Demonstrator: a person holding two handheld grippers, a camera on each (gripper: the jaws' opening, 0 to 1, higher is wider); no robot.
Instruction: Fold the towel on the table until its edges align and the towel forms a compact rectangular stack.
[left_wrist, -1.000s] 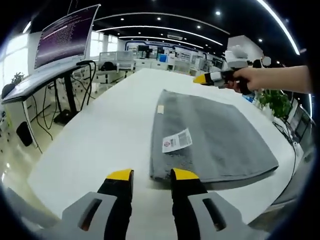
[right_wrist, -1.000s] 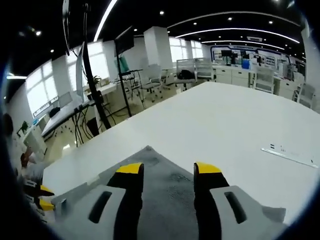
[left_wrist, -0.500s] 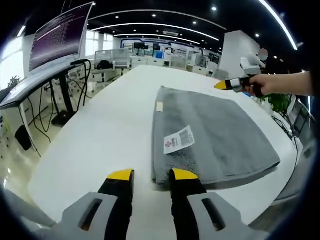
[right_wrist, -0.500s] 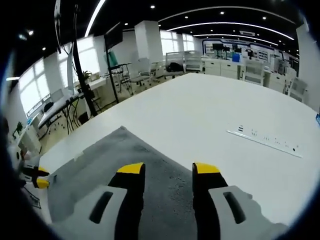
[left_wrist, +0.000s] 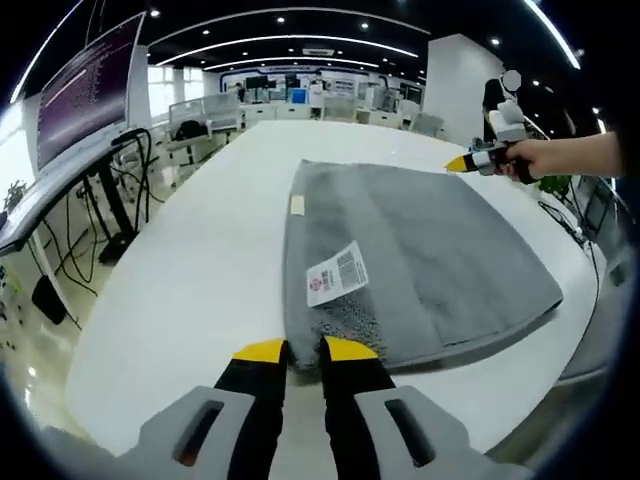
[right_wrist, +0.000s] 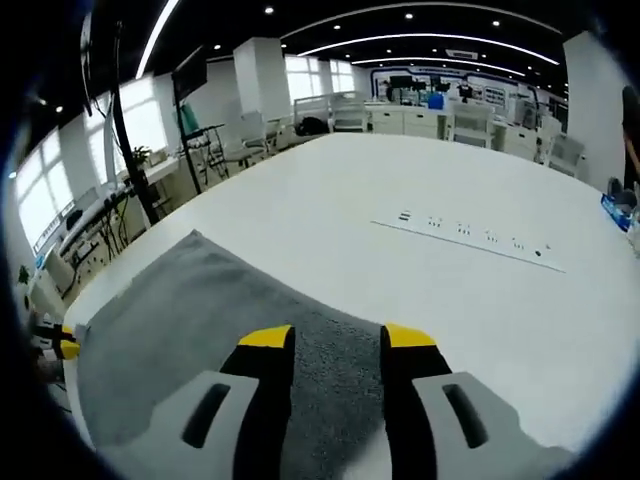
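A grey towel (left_wrist: 420, 270) lies flat on the white desk (left_wrist: 190, 270), spread out just ahead of the left claw (left_wrist: 302, 350), with its near corner touching or all but touching the yellow tips. Those tips stand only a narrow gap apart with nothing between them, so the left claw looks nearly closed and empty. A white printed label (left_wrist: 336, 272) sits on the towel a little beyond the tips, and a small tag (left_wrist: 297, 204) lies farther along the same edge. At the towel's far corner a hand (left_wrist: 530, 160) carries the right claw (right_wrist: 325, 337), whose tips hang parted over the grey cloth, gripping nothing. Beyond them a long strip (right_wrist: 470, 240) lies on the desk.
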